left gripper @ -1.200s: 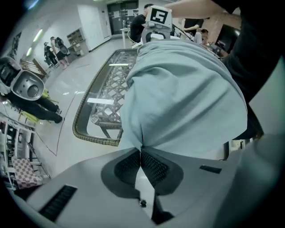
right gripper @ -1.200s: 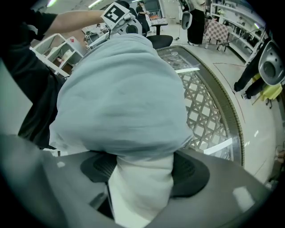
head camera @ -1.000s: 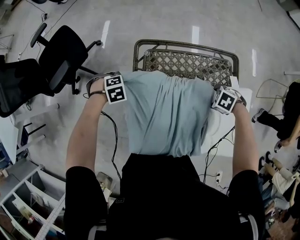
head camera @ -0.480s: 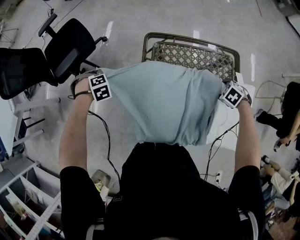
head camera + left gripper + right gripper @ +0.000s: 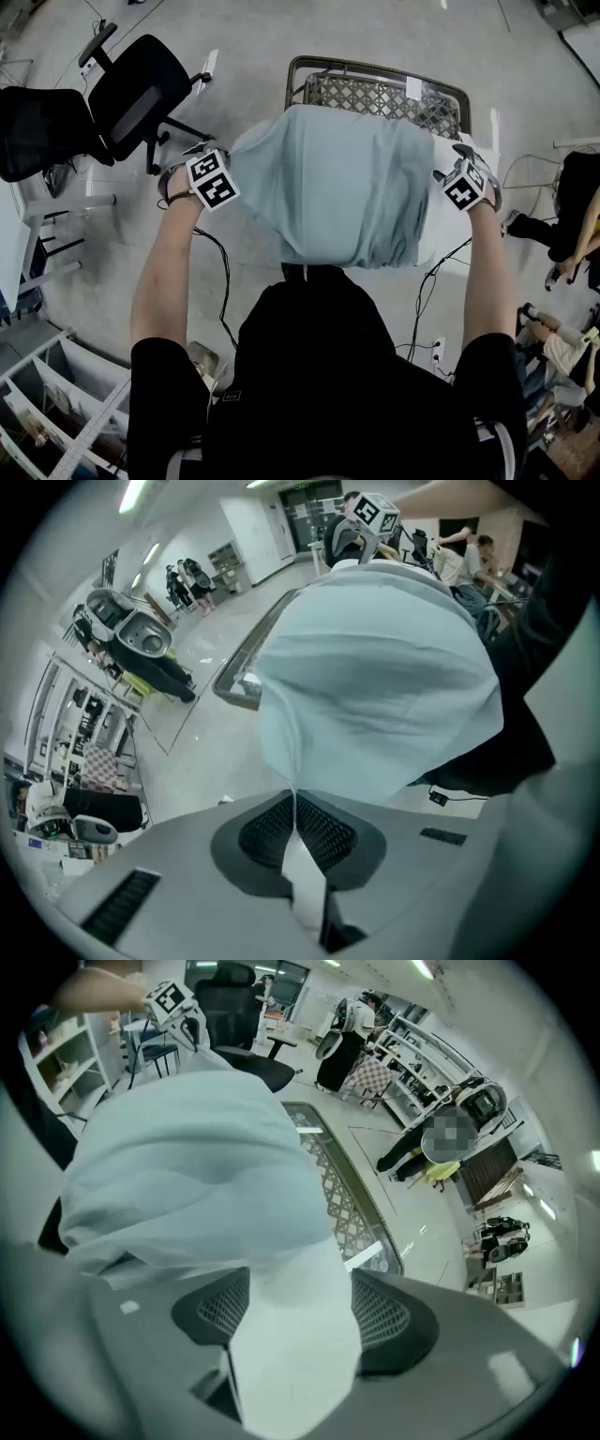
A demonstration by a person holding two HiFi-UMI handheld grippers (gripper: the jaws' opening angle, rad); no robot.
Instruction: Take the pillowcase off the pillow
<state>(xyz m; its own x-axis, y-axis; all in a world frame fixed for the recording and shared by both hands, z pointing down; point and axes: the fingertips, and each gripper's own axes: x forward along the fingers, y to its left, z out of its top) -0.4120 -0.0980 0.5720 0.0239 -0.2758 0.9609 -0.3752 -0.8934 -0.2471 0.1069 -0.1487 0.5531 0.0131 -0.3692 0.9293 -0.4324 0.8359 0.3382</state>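
Observation:
A pale blue pillowcase (image 5: 337, 187) covers a white pillow (image 5: 429, 242) that hangs between my two grippers, above a wicker seat. My left gripper (image 5: 230, 164) is at its left top corner, shut on a thin fold of the pillowcase (image 5: 375, 686); in the left gripper view the cloth runs down between the pads (image 5: 319, 832). My right gripper (image 5: 448, 178) is at the right top corner. Its jaws have just been opening, and a thick wad of white pillow (image 5: 291, 1335) fills the gap and touches both pads. The blue pillowcase (image 5: 187, 1166) bunches just beyond them.
A wicker seat with a metal frame (image 5: 375, 94) stands on the floor behind the pillow. A black office chair (image 5: 141, 94) is at the upper left, a white shelf unit (image 5: 56, 394) at the lower left. Cables (image 5: 225, 281) trail from both grippers. People (image 5: 581, 234) sit at the right edge.
Both grippers have lifted the pillow; its lower edge has risen clear of the person's chest. The pillowcase looks more bunched and shorter than before.

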